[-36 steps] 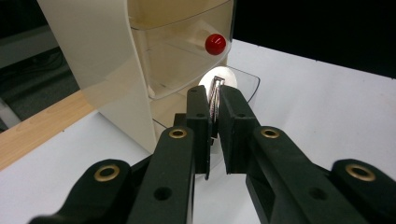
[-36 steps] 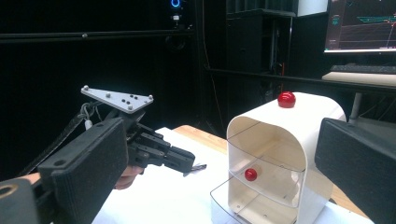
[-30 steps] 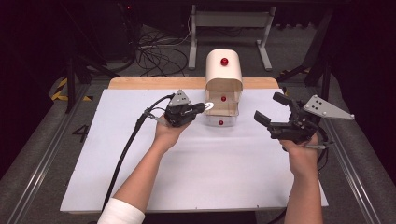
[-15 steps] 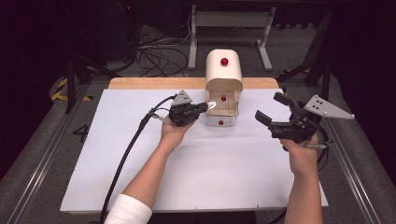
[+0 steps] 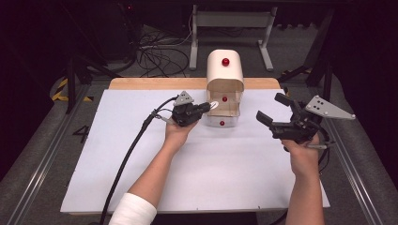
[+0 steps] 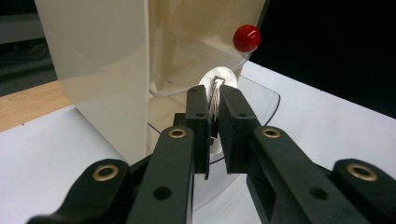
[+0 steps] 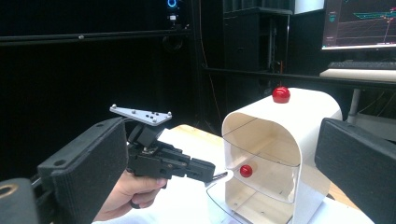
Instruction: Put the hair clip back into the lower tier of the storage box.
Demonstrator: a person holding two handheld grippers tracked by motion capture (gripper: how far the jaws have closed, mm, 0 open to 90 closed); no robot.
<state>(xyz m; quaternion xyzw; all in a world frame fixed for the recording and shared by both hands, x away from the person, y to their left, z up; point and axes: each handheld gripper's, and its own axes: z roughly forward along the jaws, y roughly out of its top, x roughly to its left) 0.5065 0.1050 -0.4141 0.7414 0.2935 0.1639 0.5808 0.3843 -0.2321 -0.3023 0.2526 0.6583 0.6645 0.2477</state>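
Observation:
A cream cabinet point(image 5: 225, 70) with an arched top stands at the table's far middle, with a red knob point(image 5: 225, 61) on top and two lower knobs point(image 5: 224, 99) on clear shelves. My left gripper point(image 5: 206, 107) is shut on a thin piece with a round white end point(image 5: 214, 105), held at the cabinet's open front. In the left gripper view the jaws point(image 6: 212, 93) pinch that white-tipped piece point(image 6: 218, 77) over a clear curved shelf point(image 6: 261, 95), below a red knob point(image 6: 246, 38). My right gripper point(image 5: 271, 107) hangs open to the cabinet's right, holding nothing.
The white sheet point(image 5: 141, 164) covers the table, with a wooden strip point(image 5: 155, 83) at its far edge. A black cable point(image 5: 131, 154) trails from the left gripper toward the near edge. Table legs and loose cables point(image 5: 155, 51) lie beyond. A monitor point(image 7: 359, 23) glows at the far right.
My left gripper has edged a little toward the cabinet's opening and slightly lower, still shut on the white-tipped piece. The right gripper has stayed in place.

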